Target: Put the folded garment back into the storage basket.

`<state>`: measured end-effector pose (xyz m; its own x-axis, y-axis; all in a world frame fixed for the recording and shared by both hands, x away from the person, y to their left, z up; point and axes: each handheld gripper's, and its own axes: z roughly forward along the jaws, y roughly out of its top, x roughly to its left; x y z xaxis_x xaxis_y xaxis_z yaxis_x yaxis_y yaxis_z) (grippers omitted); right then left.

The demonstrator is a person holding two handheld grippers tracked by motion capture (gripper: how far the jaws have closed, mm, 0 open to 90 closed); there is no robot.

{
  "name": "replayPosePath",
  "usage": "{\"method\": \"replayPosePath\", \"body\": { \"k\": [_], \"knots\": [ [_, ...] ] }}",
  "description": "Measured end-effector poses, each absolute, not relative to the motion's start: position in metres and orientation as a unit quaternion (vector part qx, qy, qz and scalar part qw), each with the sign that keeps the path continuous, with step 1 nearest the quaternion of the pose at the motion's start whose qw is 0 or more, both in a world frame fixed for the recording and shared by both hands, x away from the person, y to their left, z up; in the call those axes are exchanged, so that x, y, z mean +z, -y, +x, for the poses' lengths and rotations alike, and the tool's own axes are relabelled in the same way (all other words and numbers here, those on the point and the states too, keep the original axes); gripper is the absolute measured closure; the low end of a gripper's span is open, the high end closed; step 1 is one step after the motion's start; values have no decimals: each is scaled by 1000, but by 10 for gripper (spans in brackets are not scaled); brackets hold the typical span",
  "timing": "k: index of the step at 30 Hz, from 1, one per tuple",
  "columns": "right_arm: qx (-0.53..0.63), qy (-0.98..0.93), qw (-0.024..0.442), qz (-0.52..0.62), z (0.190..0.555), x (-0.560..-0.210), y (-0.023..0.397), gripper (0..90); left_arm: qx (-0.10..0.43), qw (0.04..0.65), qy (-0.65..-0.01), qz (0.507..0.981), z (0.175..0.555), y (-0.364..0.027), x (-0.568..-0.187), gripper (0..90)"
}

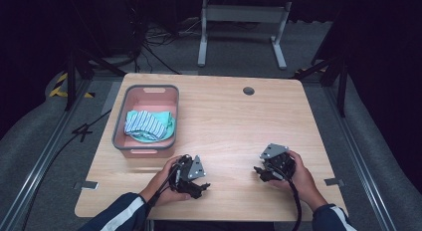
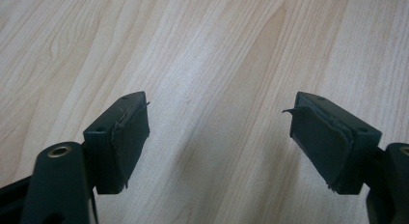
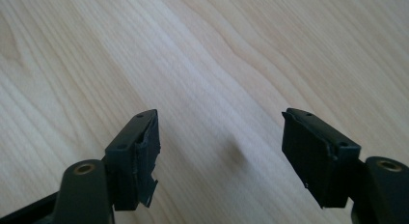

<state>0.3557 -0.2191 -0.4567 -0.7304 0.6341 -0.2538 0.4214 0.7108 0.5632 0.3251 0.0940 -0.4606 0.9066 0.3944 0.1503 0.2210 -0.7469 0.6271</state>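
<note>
Resting low over the table (image 1: 234, 121), both grippers sit near its front edge, well apart from the basket (image 1: 145, 144) at the table's left side. The left gripper (image 1: 199, 187) lies just in front of the basket's near wall; the right gripper (image 1: 260, 172) is farther to the right of the basket, across bare wood. The striped cloth (image 1: 145, 124) lies bundled inside the basket on a teal cloth (image 1: 169, 129), untouched.

Jaws: the left gripper (image 2: 219, 137) stands wide open, holding nothing; the right gripper (image 3: 219, 147) likewise, wide apart and empty. Judgement: a neutral parked pose, hands steadied on the table, cloths already binned or not yet fetched; cannot tell which.

The high view gives the basket, the cloths and the hands' spacing. The gripper views give the worn, fraying pads (image 2: 126, 137) and wood grain between the jaws, confirming that nothing is pinched.
</note>
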Motion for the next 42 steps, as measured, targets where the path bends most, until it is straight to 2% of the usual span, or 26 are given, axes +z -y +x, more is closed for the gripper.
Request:
{"method": "replayPosePath", "body": {
  "k": [16,28,42],
  "knots": [
    [295,-879,205,315,331,-470,259,284,108,331,-188,919,325,-102,-475,195],
    [371,-838,161,366,320,-486,304,191,83,359,-229,901,327,-108,-483,146],
    [371,-838,159,366,320,-487,309,183,82,362,-230,900,328,-107,-484,141]
  ]
}}
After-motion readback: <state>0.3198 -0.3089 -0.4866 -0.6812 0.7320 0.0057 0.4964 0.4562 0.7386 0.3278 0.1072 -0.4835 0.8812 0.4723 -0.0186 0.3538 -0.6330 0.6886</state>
